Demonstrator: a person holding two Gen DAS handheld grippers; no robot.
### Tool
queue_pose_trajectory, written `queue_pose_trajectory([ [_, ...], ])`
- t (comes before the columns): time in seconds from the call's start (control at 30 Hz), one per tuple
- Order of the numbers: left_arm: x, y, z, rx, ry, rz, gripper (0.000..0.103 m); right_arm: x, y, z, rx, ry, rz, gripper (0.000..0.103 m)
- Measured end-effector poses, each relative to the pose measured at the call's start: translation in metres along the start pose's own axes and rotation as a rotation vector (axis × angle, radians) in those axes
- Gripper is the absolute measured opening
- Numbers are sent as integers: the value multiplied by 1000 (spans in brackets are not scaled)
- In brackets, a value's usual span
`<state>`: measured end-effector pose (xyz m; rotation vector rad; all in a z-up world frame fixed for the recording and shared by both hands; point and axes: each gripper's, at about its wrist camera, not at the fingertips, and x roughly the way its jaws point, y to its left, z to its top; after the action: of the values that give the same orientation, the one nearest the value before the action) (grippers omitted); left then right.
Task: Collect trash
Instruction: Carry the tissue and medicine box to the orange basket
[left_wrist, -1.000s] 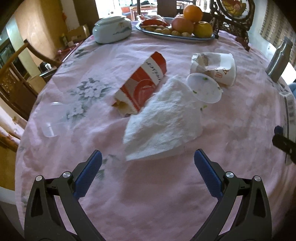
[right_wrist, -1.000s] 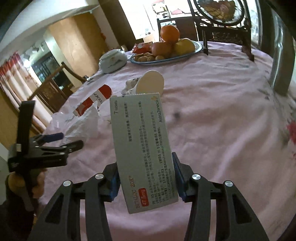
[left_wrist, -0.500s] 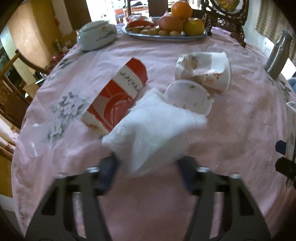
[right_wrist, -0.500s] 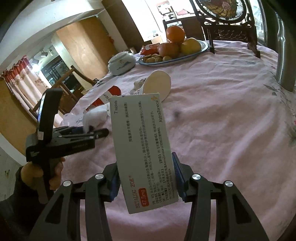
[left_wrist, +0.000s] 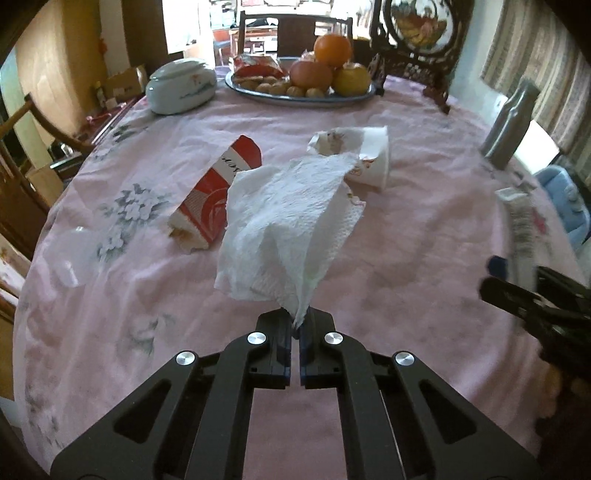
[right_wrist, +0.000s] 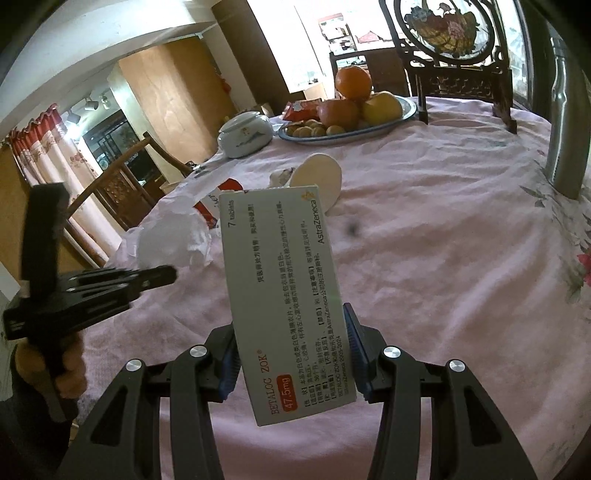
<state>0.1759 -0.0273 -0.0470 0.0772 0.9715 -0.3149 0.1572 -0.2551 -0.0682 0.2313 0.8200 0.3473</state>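
The left gripper (left_wrist: 295, 334) is clamped on a corner of the white paper towel (left_wrist: 291, 225), which hangs beyond its fingertips. The right gripper (right_wrist: 291, 354) squeezes the Betaloc ZOK medicine box (right_wrist: 288, 295) between its fingers.

My matt black plastic left claw (left_wrist: 295, 334) pinches a crinkly embossed white paper towel (left_wrist: 291, 218). My right claw (right_wrist: 291, 354) has ribbed blue pads (right_wrist: 355, 354) against a smooth white cardboard medicine box (right_wrist: 286, 295). Beneath lies a soft matt pink floral tablecloth (left_wrist: 406, 258).
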Motion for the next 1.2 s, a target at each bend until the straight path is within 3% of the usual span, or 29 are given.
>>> queue_pose_trajectory([
  [0.17, -29, 16, -16, -36, -32, 4, 4, 7, 9, -2, -48, 27, -77, 49],
  [0.73, -115, 68, -100, -123, -101, 21, 4, -60, 76, -39, -135, -11, -28, 49],
  [1.2, -147, 90, -139, -150, -138, 16, 4, -57, 124, -62, -175, 16, 48, 49],
])
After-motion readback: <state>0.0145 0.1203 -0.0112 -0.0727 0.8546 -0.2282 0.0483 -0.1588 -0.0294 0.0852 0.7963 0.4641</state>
